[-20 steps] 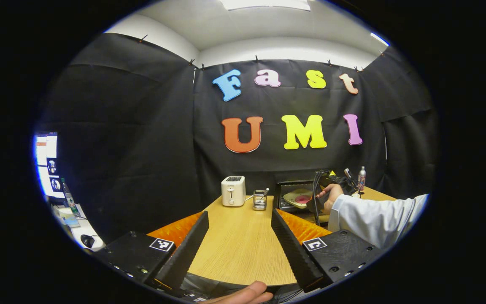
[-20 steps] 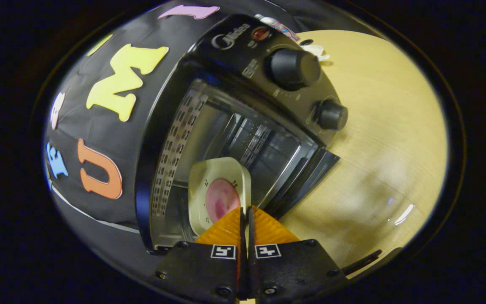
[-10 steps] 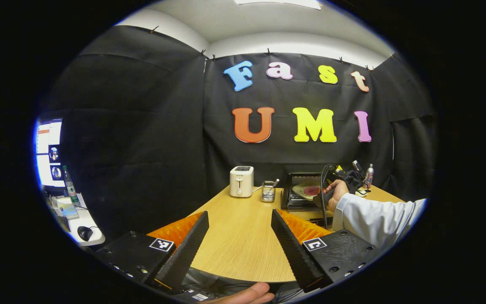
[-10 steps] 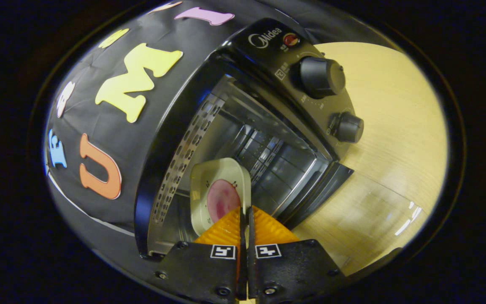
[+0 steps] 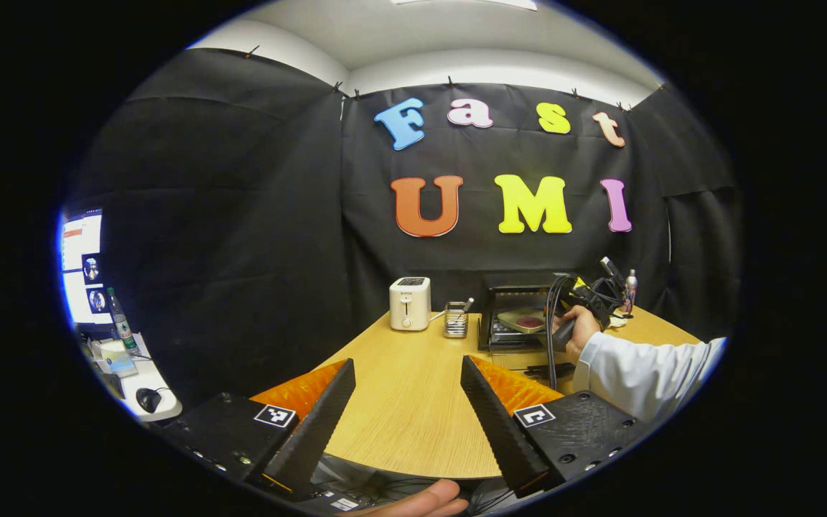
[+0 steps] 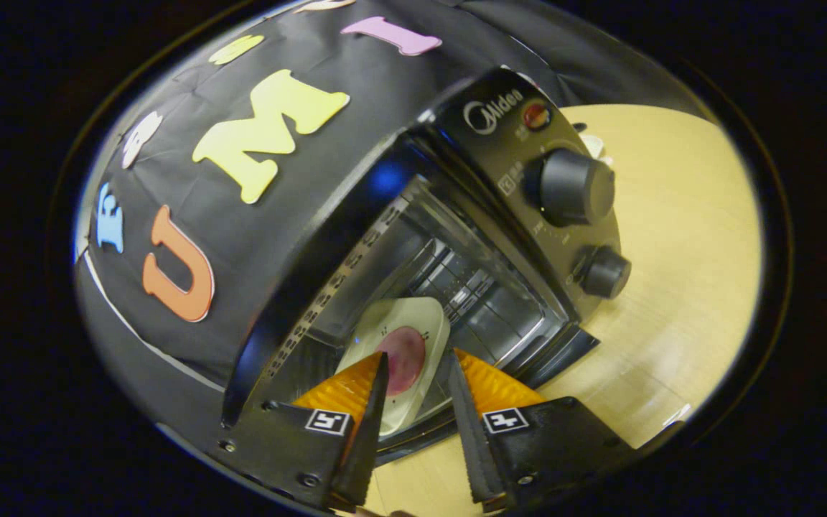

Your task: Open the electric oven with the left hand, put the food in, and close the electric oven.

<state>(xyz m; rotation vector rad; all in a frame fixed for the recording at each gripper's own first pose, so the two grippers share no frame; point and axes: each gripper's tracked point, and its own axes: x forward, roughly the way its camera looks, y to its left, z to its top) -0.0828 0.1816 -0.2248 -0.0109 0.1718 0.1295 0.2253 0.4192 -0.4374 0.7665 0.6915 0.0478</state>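
Observation:
The black electric oven (image 6: 500, 136) stands with its door down and its cavity showing. A pale square plate (image 6: 413, 323) with a round pink piece of food (image 6: 405, 348) lies on the rack inside, near the front. My right gripper (image 6: 417, 359) is open at the oven's mouth, one finger on each side of the plate's near edge, not pressing it. From the left gripper view the oven (image 5: 517, 287) sits far off at the table's back right, with a hand holding the right gripper (image 5: 589, 298) in front of it. My left gripper (image 5: 408, 365) is open with nothing between its fingers, low over the table's near edge.
A white toaster (image 5: 410, 303) and a small wire holder (image 5: 456, 321) stand left of the oven on the wooden table (image 5: 399, 409). A bottle (image 5: 629, 290) is behind the oven. A white sleeve (image 5: 643, 373) crosses at the right. A side desk with a monitor (image 5: 80, 264) is at the left.
My right gripper has opened and let go of the plate, which now rests flatter inside the oven. The left gripper has stayed open and barely shifted.

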